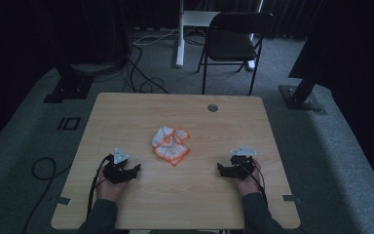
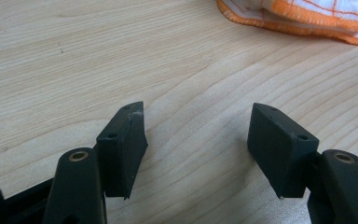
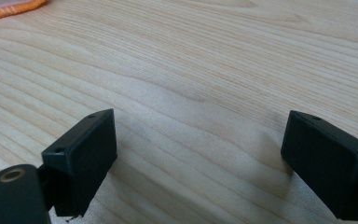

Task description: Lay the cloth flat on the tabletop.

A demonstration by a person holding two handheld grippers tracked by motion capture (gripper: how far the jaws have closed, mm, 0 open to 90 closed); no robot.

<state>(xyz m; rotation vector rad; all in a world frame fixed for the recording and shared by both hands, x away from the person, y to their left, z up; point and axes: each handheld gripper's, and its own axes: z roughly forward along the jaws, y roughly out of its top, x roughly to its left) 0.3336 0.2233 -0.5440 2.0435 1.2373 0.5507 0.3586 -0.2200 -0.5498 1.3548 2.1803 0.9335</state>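
- We find the cloth point(image 1: 171, 145) crumpled near the middle of the table point(image 1: 126, 112), untouched; any folding or moving is not yet begun.
- The left gripper point(image 1: 137, 167) rests near it, jaws spread, empty.
- The right gripper point(image 1: 219, 167) sits farther off, likewise released.

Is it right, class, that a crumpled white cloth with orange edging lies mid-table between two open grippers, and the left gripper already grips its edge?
Not quite. The left gripper grips nothing: the left gripper view shows bare wooden table between its open fingers, with the crumpled white cloth with orange edging lying apart. The rest holds.
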